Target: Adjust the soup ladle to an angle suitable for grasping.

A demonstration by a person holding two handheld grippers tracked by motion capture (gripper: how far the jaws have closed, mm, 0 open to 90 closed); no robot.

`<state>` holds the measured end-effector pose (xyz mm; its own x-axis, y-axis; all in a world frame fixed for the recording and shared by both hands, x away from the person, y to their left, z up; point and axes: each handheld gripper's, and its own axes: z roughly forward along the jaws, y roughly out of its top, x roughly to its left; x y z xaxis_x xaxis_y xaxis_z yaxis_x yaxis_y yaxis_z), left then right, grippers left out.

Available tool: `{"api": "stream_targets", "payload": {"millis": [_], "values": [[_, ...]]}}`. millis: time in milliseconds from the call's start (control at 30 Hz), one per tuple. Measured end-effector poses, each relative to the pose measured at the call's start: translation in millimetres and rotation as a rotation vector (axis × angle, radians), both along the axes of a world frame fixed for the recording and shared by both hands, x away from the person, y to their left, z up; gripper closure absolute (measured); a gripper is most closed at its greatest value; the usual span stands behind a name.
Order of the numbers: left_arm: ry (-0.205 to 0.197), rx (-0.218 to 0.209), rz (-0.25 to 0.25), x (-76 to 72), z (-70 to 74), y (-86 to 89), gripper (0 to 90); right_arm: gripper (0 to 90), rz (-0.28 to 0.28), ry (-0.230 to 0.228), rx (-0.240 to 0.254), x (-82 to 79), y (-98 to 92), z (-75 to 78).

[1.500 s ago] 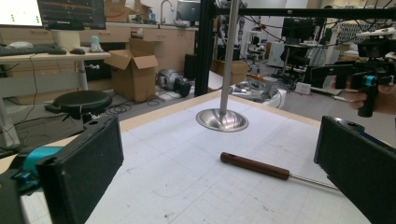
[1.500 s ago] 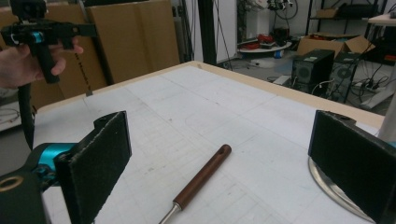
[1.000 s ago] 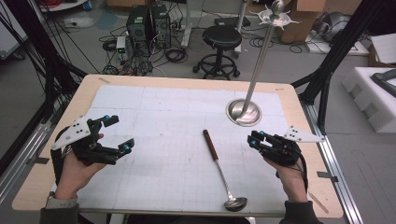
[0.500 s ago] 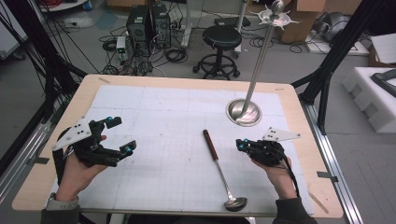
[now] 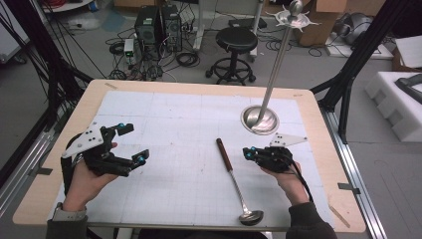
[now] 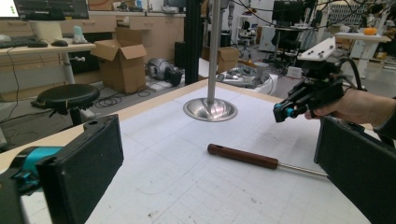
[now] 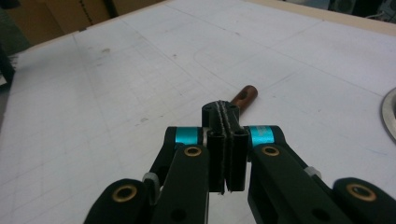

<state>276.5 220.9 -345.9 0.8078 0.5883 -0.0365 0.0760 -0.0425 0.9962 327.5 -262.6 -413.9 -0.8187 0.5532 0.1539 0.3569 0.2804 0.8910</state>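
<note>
A ladle (image 5: 235, 181) with a brown wooden handle (image 6: 243, 156) lies on the white grid mat (image 5: 174, 124), its steel bowl toward the near edge. My right gripper (image 5: 247, 152) sits low over the mat just right of that handle, apart from it. In the right gripper view its pads (image 7: 222, 109) are pressed together with nothing between them, and the handle's end (image 7: 245, 95) shows just past the tips. My left gripper (image 5: 133, 143) is held open over the mat's left side, jaws wide and empty (image 6: 219, 168). It faces the right gripper (image 6: 285, 112).
A tall steel stand rises from a round dished base (image 5: 260, 119) at the back right of the mat, with a small dish on top (image 5: 293, 17). The wooden table edge (image 5: 199, 87) frames the mat. Beyond it are a stool, cables and boxes.
My right gripper has moved left and down toward the ladle's handle, and its jaws have come together. The left gripper has stayed where it was.
</note>
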Motion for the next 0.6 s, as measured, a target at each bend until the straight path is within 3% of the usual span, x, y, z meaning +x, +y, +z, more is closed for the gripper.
{"api": "stream_targets", "payload": {"millis": [133,200,367,433,467,600], "values": [[-0.013,-0.006,0.001,-2.0,0.9,1.3,1.8,89.3,-0.001,0.047,-0.002,7.5,3.8,-5.8],[-0.02,-0.01,-0.001,-3.1,1.8,1.6,1.8,89.3,-0.003,0.048,-0.014,8.8,9.3,-10.5],[-0.022,-0.006,0.005,-5.1,1.2,4.2,1.8,89.3,-0.02,0.071,-0.076,15.7,27.2,-18.7],[-0.022,-0.005,0.01,-6.0,0.7,6.3,1.8,89.3,-0.02,0.073,-0.087,16.7,30.2,-19.8],[-0.024,-0.007,0.013,-6.6,0.5,7.2,1.8,89.4,-0.012,0.051,-0.122,18.6,36.3,-22.4],[-0.026,-0.007,0.018,-8.9,0.0,10.3,1.8,89.4,0.002,0.049,-0.175,22.2,43.7,-26.7]]}}
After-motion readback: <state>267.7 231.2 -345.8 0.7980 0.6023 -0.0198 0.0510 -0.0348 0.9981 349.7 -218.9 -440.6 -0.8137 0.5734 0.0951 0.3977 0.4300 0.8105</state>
